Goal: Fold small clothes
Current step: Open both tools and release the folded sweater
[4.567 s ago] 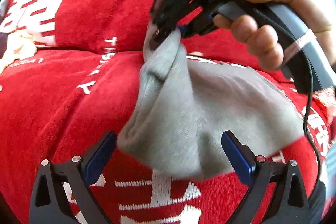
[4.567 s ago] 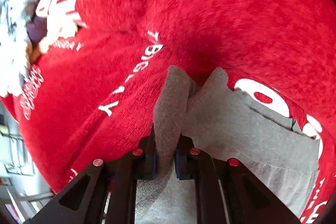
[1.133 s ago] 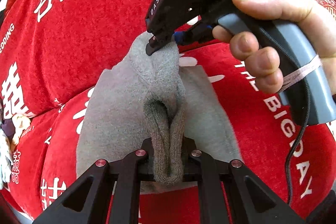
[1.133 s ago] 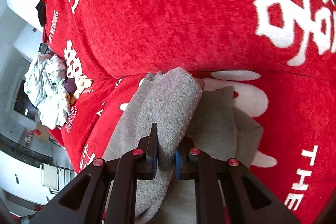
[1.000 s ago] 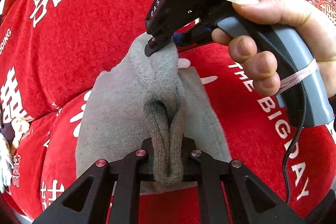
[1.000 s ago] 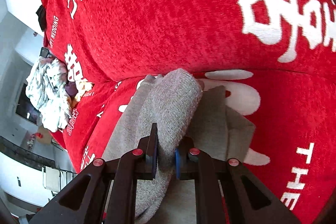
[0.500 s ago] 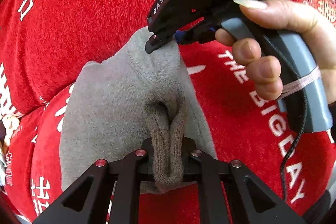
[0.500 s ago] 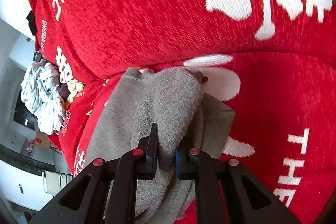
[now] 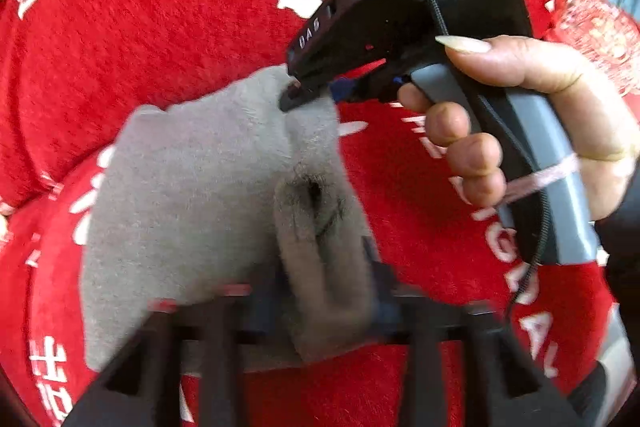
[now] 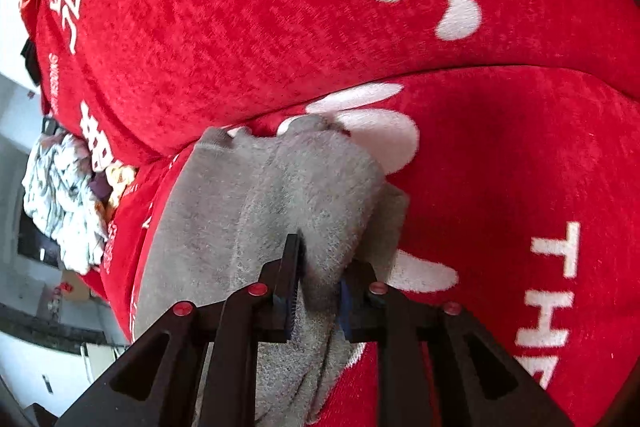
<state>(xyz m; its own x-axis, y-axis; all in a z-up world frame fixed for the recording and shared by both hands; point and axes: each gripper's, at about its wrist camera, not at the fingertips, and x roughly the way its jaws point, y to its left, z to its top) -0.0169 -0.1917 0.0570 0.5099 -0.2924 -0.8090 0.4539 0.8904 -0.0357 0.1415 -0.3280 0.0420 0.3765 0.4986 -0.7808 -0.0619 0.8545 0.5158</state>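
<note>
As both grippers' jaws have just been opening, the grey garment (image 9: 192, 195) settles folded on the red cushion (image 9: 152, 27). Left gripper (image 9: 328, 287) stands wide, blurred, a fold loose between its jaws; right gripper (image 10: 318, 287), slightly parted, has cloth between its pads. Release suggests this fold is finishing.

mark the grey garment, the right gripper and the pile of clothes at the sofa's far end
grey garment (image 9: 192, 187): left wrist view, flat folded panel.
right gripper (image 10: 318, 291): right wrist view, midway between fingertips, on the fold there.
pile of clothes (image 10: 60, 195): right wrist view, white crumpled middle.
</note>
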